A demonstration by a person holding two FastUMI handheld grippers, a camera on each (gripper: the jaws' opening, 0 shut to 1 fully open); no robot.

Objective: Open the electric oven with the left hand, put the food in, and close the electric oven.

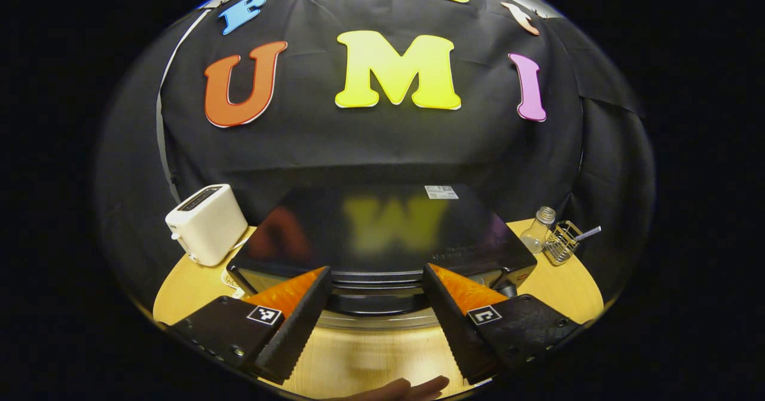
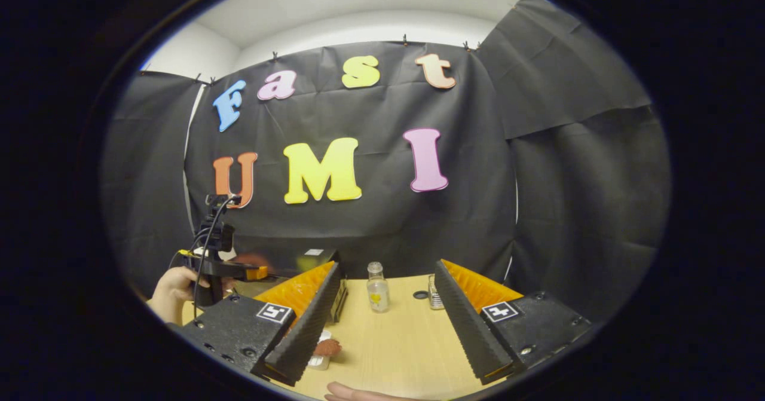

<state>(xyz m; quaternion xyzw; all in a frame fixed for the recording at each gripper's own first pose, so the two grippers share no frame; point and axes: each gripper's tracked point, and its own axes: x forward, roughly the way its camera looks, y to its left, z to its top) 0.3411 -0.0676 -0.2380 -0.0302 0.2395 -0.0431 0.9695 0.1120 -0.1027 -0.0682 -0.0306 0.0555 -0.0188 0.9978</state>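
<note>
oven sticker: you've got a small white sticker near the back of the electric oven top, print's way too tiny to read

oven front edge: faint line of print near the top's front right, just a smudge for you

left gripper: one square black-and-white marker on each finger, pattern only, no letters or numbers

right gripper: same deal, a square coded tag on each finger, nothing you can read

glass bottle: little yellow mark on the front, can't tell what it says
</note>
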